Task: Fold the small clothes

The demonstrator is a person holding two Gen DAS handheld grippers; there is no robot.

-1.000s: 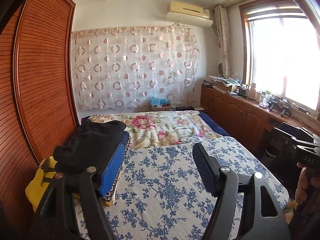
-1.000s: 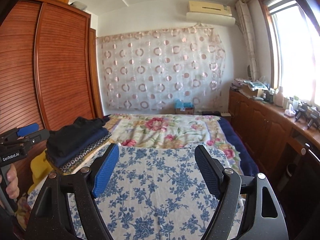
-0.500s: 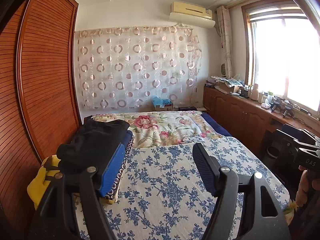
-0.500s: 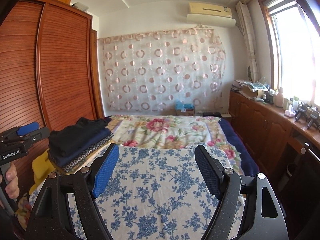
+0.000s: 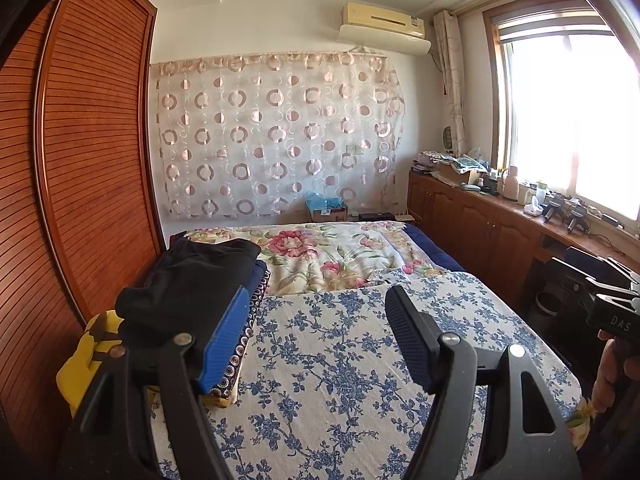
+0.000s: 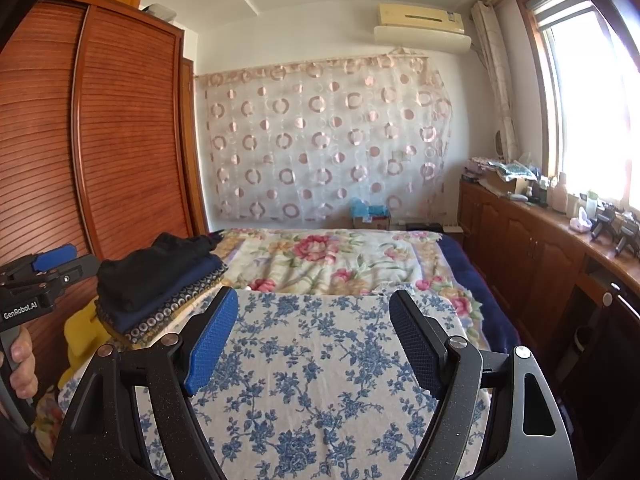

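Both your claws are released and hold nothing: your left claw (image 5: 316, 344) and your right claw (image 6: 314, 340) hover above the bed (image 6: 320, 360), whose near part carries a blue-flowered sheet. The stack of folded clothes (image 5: 192, 292), black on top with navy and patterned layers beneath, sits at the bed's left edge beside the wooden wardrobe (image 5: 88, 168), resting on something yellow (image 6: 82, 332).

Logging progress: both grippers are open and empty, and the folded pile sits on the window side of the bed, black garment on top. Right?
Not quite. The folded pile sits on the wardrobe side, as the right wrist view shows. The rest holds.
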